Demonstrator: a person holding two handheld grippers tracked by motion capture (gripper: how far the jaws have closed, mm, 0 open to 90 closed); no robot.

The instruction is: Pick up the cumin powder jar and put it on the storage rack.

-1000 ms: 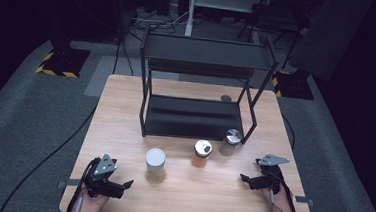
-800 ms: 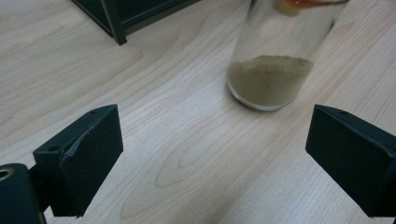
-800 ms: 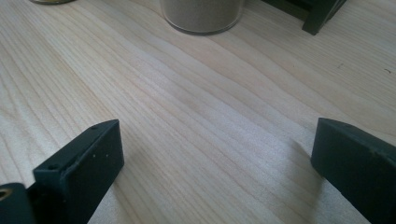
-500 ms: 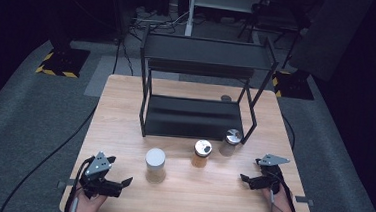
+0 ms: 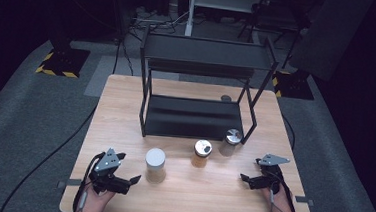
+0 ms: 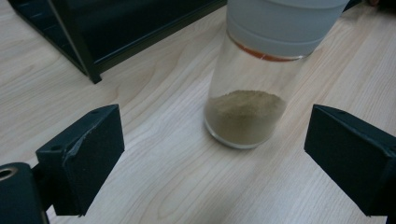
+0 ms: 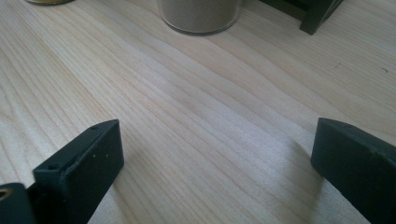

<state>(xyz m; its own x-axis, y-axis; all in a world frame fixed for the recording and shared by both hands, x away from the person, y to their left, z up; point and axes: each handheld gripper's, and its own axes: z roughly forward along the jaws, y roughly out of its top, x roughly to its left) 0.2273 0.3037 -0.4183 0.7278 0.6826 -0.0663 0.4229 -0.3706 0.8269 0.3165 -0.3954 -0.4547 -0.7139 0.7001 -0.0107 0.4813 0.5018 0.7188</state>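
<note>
High view: light wood table (image 5: 126, 101), grey carpet (image 5: 35, 115), dark room.

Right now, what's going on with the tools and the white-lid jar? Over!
Left tool open, aimed at white-lid jar, not touching. Right tool open over bare table. Jar upright, nothing in the way.

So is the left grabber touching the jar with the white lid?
Apart. In the left gripper view, the jar with the white lid stands beyond the left gripper, whose open jaws have bare table between them and the glass.
</note>
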